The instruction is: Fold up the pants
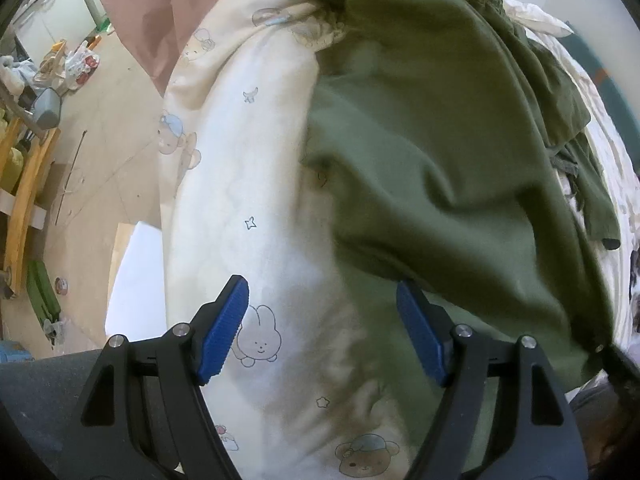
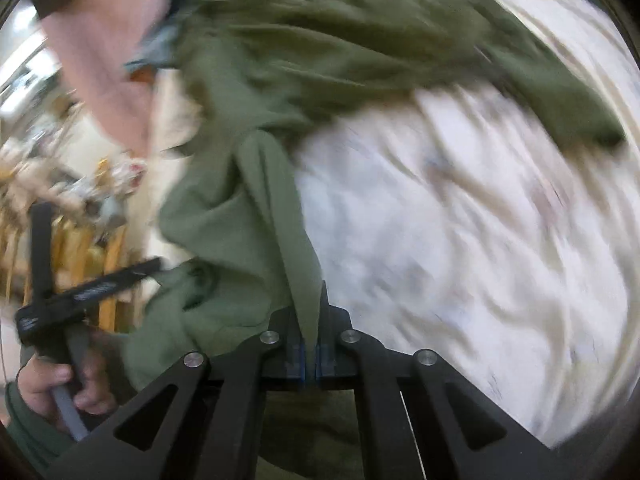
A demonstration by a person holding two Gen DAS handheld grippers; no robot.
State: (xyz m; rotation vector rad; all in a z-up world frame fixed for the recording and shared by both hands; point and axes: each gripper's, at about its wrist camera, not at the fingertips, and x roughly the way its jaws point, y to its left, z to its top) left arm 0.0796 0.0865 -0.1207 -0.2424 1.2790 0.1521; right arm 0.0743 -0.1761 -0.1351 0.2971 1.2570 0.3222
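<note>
Olive-green pants (image 1: 440, 140) lie crumpled on a white duvet (image 1: 248, 184) printed with cartoon bears and rabbits. My left gripper (image 1: 322, 284) hovers open over the duvet by the pants' lower edge. A fold of green cloth drapes over its right fingertip (image 1: 406, 294), and nothing sits between its blue pads. The right wrist view is blurred. There my right gripper (image 2: 310, 314) is shut on a narrow fold of the pants (image 2: 256, 208), which rises taut from the jaws. At the lower left of that view a hand (image 2: 60, 384) grips the other tool's handle.
The bed's edge runs down the left, with a tan floor (image 1: 100, 152) below it. On the floor are a yellow wooden frame (image 1: 24, 184), bags and small clutter. Pink cloth (image 1: 148, 12) hangs at the top left. White bedding (image 2: 460, 240) spreads to the right of the pants.
</note>
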